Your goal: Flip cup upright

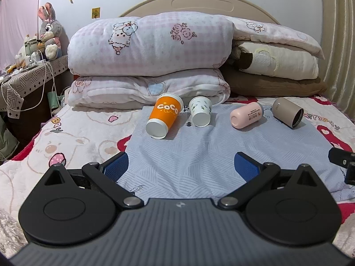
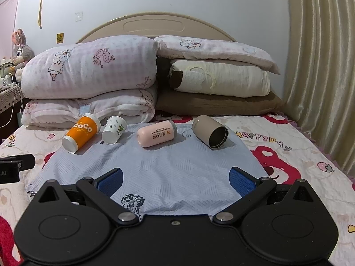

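Several cups lie on their sides in a row on a pale blue cloth (image 1: 188, 155) (image 2: 173, 161) on the bed. From the left: an orange "CoCo" paper cup (image 1: 164, 115) (image 2: 81, 133), a small white paper cup with green prints (image 1: 200, 110) (image 2: 114, 129), a pink cup (image 1: 246, 114) (image 2: 156, 133), and a taupe cup (image 1: 287, 112) (image 2: 209, 131) with its dark mouth toward me. My left gripper (image 1: 182, 166) is open and empty, well short of the cups. My right gripper (image 2: 176, 180) is open and empty too, in front of the pink cup.
Folded quilts (image 1: 150, 46) and pillows (image 2: 219, 77) are stacked right behind the cups against the headboard. A cluttered side table (image 1: 28, 71) with a plush rabbit stands at the left. A curtain (image 2: 321, 66) hangs at the right. The other gripper shows at the edges (image 1: 344, 161) (image 2: 13, 166).
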Available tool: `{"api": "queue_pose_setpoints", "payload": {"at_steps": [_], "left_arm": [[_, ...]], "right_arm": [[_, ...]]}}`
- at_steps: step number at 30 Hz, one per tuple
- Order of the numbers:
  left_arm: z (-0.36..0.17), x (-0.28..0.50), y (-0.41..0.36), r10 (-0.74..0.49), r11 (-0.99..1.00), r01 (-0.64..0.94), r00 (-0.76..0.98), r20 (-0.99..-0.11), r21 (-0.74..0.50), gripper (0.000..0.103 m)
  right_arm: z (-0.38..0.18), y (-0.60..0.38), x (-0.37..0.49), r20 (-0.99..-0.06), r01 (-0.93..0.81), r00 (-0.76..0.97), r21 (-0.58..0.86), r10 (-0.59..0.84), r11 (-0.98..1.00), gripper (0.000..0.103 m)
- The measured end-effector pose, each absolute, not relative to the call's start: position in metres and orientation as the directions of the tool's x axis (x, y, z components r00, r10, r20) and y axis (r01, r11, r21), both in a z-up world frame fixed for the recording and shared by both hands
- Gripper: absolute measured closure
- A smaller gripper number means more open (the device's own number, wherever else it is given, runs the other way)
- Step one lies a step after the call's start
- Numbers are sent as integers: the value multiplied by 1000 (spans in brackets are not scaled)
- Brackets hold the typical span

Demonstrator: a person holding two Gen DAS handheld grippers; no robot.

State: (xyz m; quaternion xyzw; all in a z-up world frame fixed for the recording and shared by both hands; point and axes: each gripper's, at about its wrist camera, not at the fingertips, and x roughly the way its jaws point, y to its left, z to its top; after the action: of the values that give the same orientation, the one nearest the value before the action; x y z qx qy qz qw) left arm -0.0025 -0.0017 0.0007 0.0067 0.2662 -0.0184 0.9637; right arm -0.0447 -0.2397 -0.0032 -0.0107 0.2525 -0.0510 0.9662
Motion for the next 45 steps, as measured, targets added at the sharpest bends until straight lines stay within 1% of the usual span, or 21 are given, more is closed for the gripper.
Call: {"api": "queue_pose_setpoints", "payload": {"at_steps": [5,17,45], "left_arm": [[-1,0,1,-49,999,43,851,-523,-24,0],[-2,1,4,-72,997,59,839,-539,-40,0],[-9,1,11,-77,997,54,833,-549,-57,0]], "right_arm": [[-5,-239,-46,-485,94,868,-47,-104,995,0],[-9,-240,-46,-491,98,865,-41,-105,994,0],[-9,-238,-45,-499,94,860,-49,-106,994,0]]}}
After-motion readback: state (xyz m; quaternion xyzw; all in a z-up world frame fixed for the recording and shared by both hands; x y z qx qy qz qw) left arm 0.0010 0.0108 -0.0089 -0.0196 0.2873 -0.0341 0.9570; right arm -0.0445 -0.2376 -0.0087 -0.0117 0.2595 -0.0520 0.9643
